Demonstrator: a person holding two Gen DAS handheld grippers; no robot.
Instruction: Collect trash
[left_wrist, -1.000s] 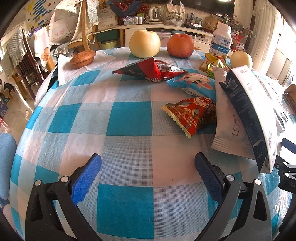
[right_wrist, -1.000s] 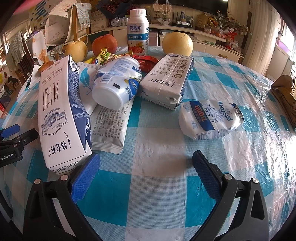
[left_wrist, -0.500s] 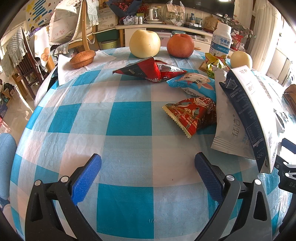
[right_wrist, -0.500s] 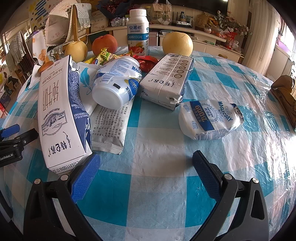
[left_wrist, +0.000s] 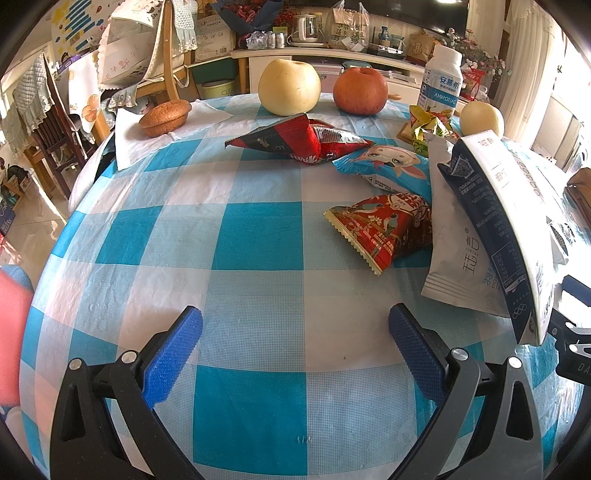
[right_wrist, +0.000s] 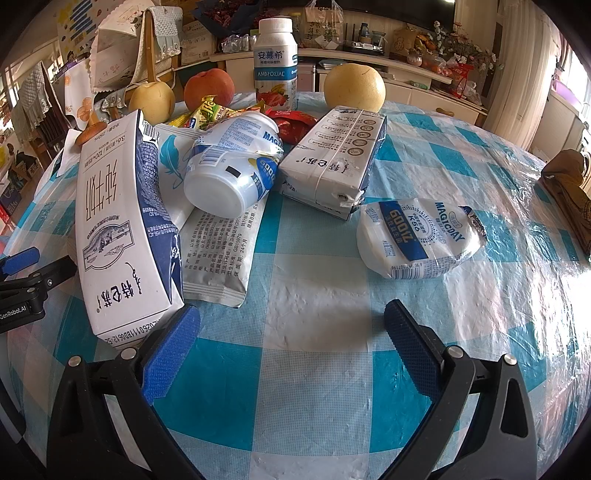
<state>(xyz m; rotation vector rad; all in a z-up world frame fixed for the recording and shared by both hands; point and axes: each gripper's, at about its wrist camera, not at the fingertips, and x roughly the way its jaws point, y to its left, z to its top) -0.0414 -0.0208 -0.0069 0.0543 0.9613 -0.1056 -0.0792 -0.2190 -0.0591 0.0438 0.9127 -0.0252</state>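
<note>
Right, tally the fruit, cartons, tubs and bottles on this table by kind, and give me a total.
Pears: 2
Apple: 1
Milk cartons: 2
Yogurt tubs: 2
Bottle: 1
Total: 8
</note>
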